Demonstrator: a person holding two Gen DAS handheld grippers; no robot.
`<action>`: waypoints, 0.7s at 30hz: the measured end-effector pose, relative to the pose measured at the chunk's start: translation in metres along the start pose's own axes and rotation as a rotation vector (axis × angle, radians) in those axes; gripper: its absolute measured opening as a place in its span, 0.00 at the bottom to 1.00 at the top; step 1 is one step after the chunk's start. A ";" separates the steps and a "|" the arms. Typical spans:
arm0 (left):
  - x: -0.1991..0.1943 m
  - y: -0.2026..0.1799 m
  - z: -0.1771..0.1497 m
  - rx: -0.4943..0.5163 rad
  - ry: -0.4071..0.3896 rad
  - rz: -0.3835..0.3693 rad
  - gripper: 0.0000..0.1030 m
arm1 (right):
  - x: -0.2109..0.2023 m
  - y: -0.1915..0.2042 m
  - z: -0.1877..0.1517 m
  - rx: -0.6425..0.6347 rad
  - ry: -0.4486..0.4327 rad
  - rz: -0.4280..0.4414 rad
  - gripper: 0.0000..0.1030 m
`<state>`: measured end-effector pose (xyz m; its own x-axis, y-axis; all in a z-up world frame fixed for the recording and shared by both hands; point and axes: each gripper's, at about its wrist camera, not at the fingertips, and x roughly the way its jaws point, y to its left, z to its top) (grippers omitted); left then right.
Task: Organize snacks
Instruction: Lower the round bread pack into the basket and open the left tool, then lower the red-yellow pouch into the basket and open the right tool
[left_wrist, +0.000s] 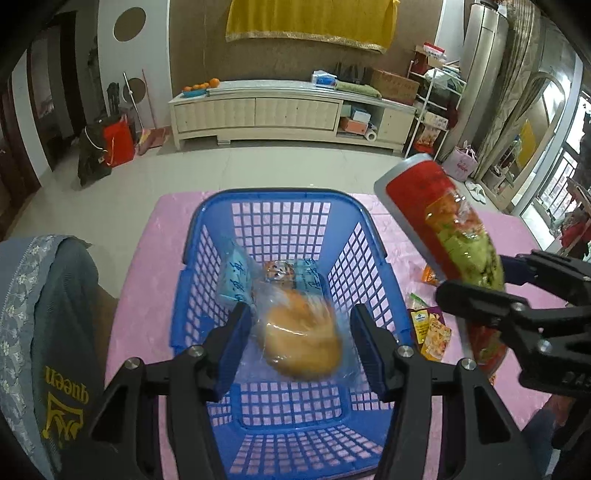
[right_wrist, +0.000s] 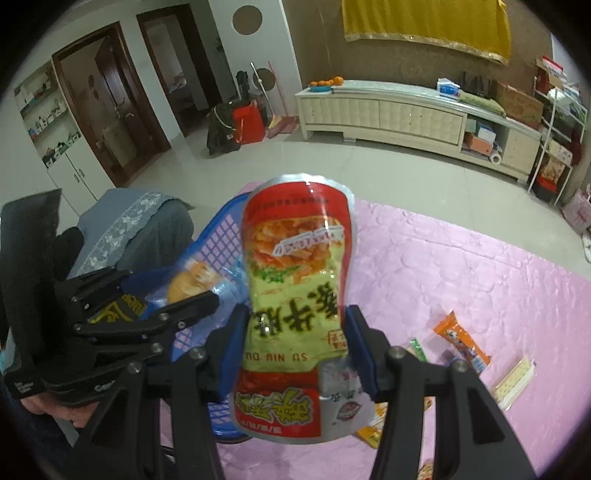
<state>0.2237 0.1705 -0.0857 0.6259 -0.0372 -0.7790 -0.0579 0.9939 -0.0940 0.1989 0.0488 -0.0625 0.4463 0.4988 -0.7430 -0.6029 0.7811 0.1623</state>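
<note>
A blue plastic basket (left_wrist: 273, 194) stands on the pink tablecloth (right_wrist: 461, 277). My left gripper (left_wrist: 300, 317) hangs over the basket, shut on a round bun in a clear wrapper (left_wrist: 303, 343), which looks blurred. Light blue packets (left_wrist: 234, 277) and a small snack pack (left_wrist: 277, 271) lie against the basket's far wall. My right gripper (right_wrist: 295, 321) is shut on a tall red and green snack bag (right_wrist: 295, 258), held upright just right of the basket (right_wrist: 218, 236). From the left wrist view that bag (left_wrist: 436, 214) and the right gripper (left_wrist: 491, 277) sit at the right edge.
Loose snacks lie on the cloth to the right: an orange sausage pack (right_wrist: 463, 343), a green stick (right_wrist: 417, 347), a cream bar (right_wrist: 515, 380) and a yellow packet (left_wrist: 434, 336). A chair draped in grey cloth (left_wrist: 48, 314) stands close on the left. Tiled floor and a low cabinet lie beyond.
</note>
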 end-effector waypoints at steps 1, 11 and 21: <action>0.003 -0.001 0.001 -0.002 0.002 -0.006 0.51 | 0.000 -0.001 0.000 -0.004 -0.003 -0.004 0.56; -0.004 -0.009 0.006 0.043 -0.020 -0.003 0.66 | -0.009 -0.015 -0.002 0.046 -0.009 0.001 0.56; -0.038 0.006 0.005 0.062 -0.069 0.031 0.71 | -0.023 0.005 0.006 0.047 -0.022 0.011 0.56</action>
<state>0.2035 0.1784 -0.0538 0.6764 -0.0011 -0.7365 -0.0312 0.9991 -0.0302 0.1899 0.0436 -0.0410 0.4543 0.5155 -0.7265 -0.5767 0.7918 0.2012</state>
